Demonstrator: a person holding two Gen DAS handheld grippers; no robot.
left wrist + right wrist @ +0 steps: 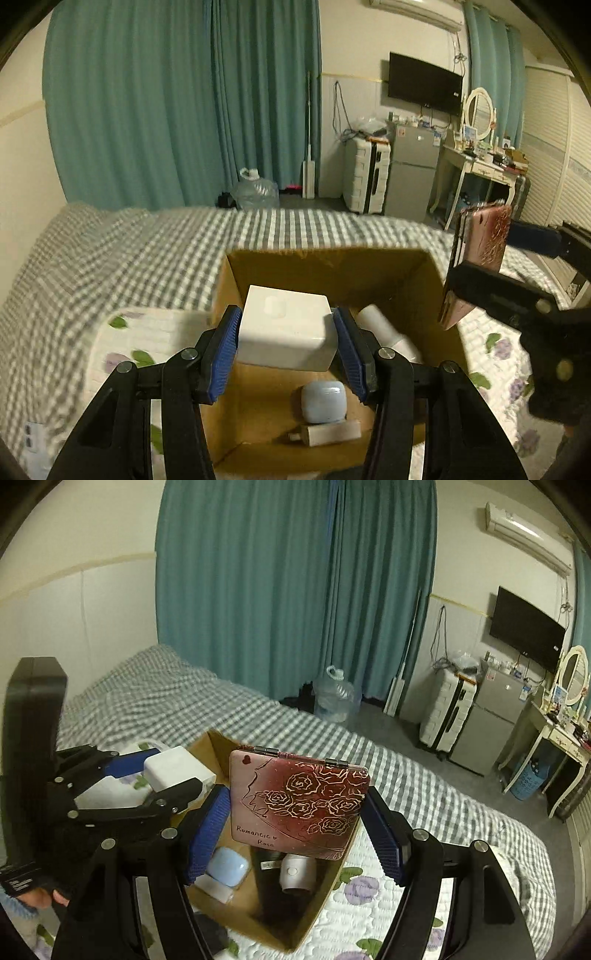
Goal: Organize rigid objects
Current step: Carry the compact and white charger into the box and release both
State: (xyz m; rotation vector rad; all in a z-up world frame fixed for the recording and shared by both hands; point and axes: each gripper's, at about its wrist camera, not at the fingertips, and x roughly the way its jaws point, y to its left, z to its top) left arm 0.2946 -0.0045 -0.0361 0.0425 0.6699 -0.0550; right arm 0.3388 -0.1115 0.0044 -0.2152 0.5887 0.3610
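My left gripper (pixel 286 334) is shut on a white box-shaped charger (pixel 286 328) and holds it above the open cardboard box (pixel 332 266) on the bed. Inside the box lie a pale blue earbud case (pixel 324 400), a small wooden block (pixel 330 434) and a white tube (pixel 388 332). My right gripper (pixel 295 812) is shut on a pink compact mirror with rose pattern (pixel 295 797), held over the box's right side. The mirror (pixel 476 258) and the right gripper also show at the right of the left wrist view. The left gripper with the charger (pixel 173 768) shows at the left of the right wrist view.
The box sits on a floral white quilt (pixel 122 343) over a grey checked bedsheet (pixel 147 240). Beyond the bed are teal curtains (pixel 184 103), a water jug (pixel 255 192), a white suitcase (pixel 365 177), a small fridge (pixel 410 173) and a dressing table (pixel 480 166).
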